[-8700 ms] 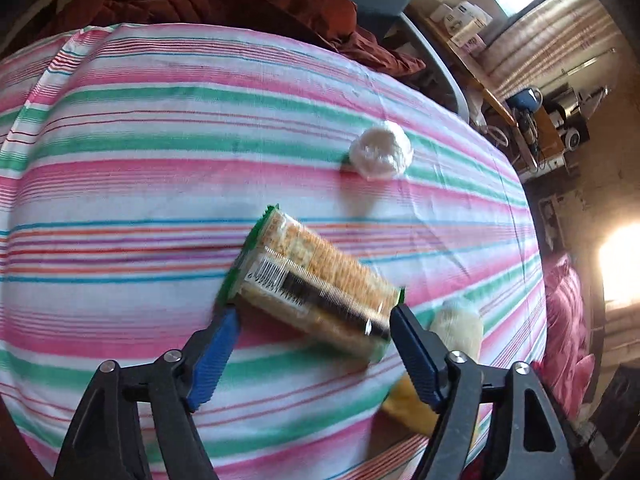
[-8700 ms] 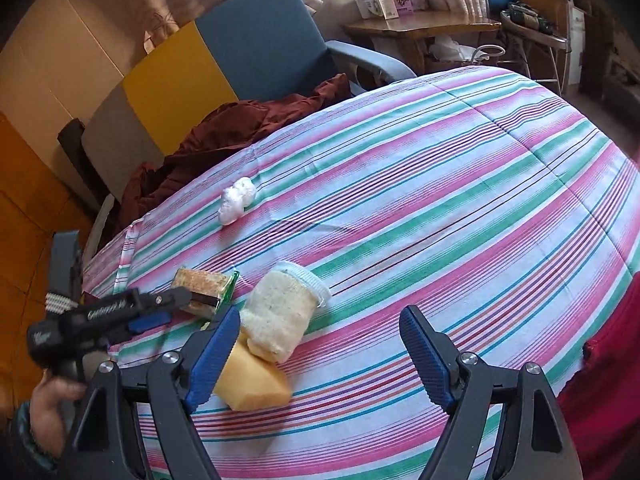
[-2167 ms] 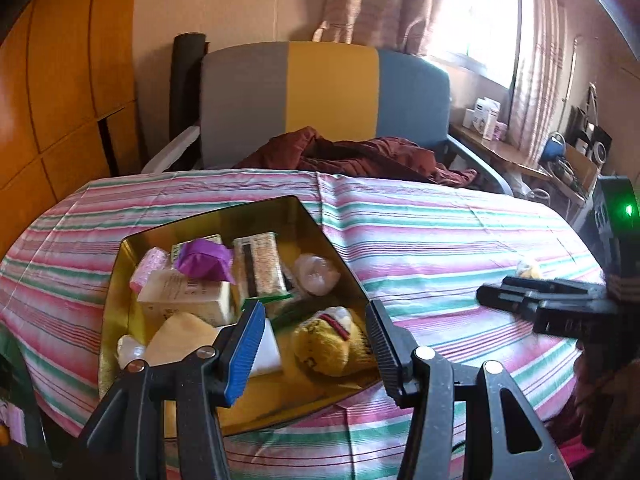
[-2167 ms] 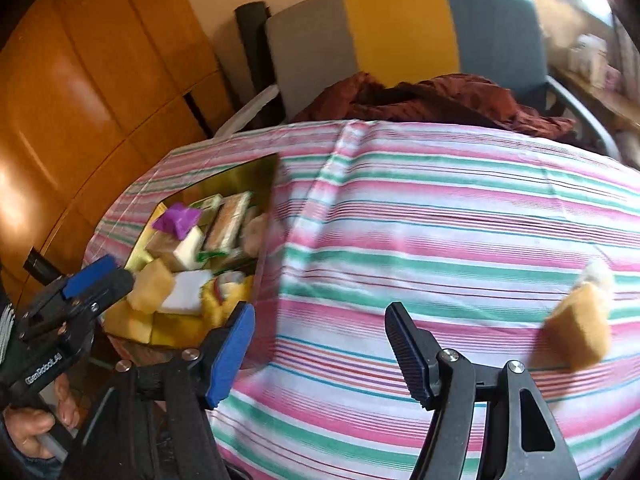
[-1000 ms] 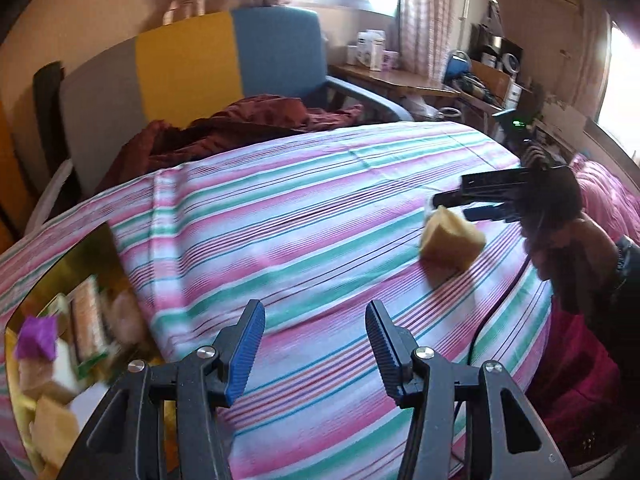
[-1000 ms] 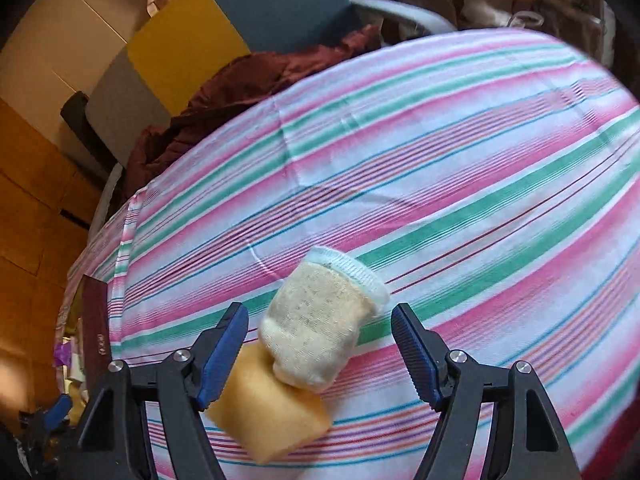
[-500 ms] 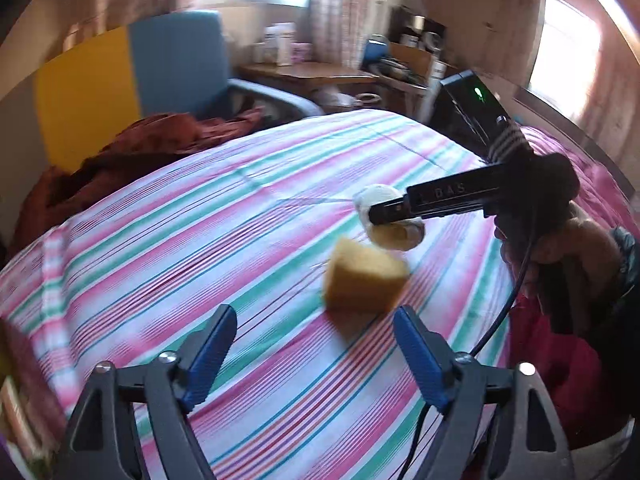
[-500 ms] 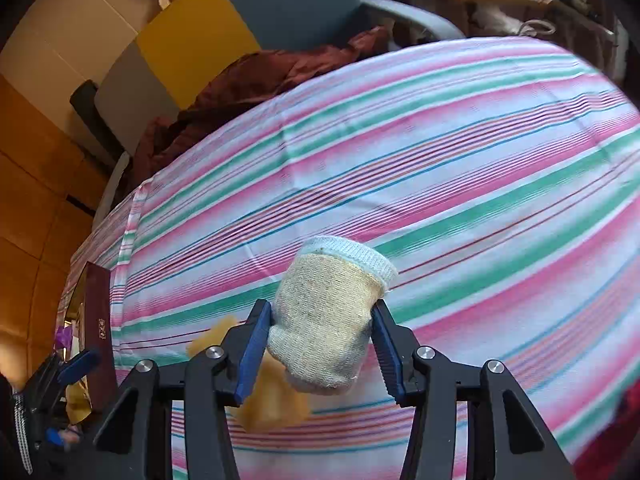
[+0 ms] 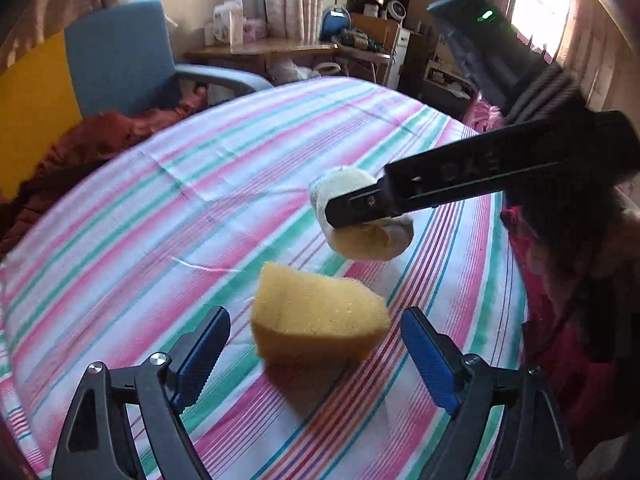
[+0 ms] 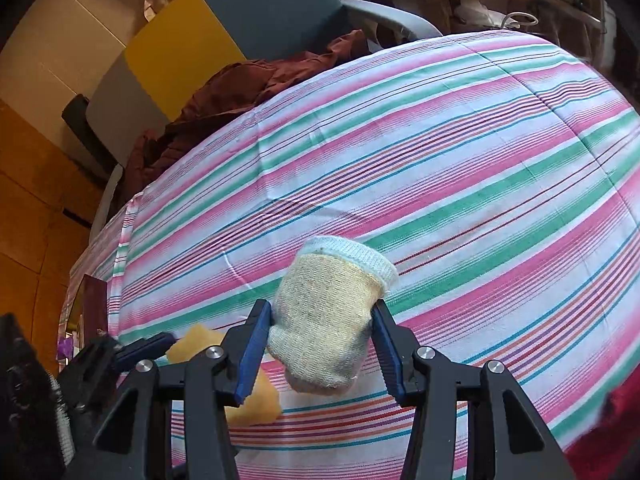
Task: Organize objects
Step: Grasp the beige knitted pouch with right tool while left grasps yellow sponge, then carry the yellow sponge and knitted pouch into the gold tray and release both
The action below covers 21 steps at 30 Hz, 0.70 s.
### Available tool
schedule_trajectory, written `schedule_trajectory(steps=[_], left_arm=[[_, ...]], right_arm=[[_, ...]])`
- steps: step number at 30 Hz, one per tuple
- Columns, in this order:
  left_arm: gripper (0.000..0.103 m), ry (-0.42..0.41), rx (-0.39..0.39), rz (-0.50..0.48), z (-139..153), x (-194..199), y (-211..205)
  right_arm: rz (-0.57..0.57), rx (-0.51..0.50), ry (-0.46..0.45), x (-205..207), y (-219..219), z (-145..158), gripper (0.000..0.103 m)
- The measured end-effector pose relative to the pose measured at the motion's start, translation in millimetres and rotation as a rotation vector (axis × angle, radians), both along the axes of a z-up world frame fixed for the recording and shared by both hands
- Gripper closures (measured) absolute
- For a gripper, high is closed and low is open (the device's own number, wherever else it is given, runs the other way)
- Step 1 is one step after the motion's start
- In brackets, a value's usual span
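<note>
**Right wrist view: sock pinched, sponge straddled — two soft grabs that could slip**

In the right wrist view we see our right gripper (image 10: 322, 346) closed on the rolled sock (image 10: 326, 320), both blue pads pressed into its sides, the cuff pointing away. The sock hangs just above the striped tablecloth (image 10: 440, 140). It is soft and held low on its body, so we judge it could squirm out if we swing quickly.

Our left gripper (image 9: 316, 354) stands wide open, holding nothing, with the yellow sponge (image 9: 316, 316) resting on the cloth between its pads, neither pad touching. The sponge sits just near and left of the sock. If we close off-centre, the wedge shape may rotate away; our two tools also work close together and could collide.
</note>
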<state>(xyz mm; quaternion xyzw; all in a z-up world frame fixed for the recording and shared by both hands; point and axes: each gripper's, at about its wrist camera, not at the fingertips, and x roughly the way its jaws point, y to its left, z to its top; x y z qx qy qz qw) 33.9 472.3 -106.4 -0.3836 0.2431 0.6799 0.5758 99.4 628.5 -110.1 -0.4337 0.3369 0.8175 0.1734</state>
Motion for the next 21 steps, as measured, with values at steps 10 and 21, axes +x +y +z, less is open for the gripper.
schedule_trajectory(steps=[10, 21], left_arm=[[0.038, 0.005, 0.075, 0.127, 24.8, -5.4, -49.8], [0.038, 0.160, 0.068, 0.441, 63.6, -28.8, -148.5]], right_arm=[[0.094, 0.021, 0.039, -9.2, -17.4, 1.5, 0.052], [0.356, 0.063, 0.048, -40.4, -100.0, -1.8, 0.052]])
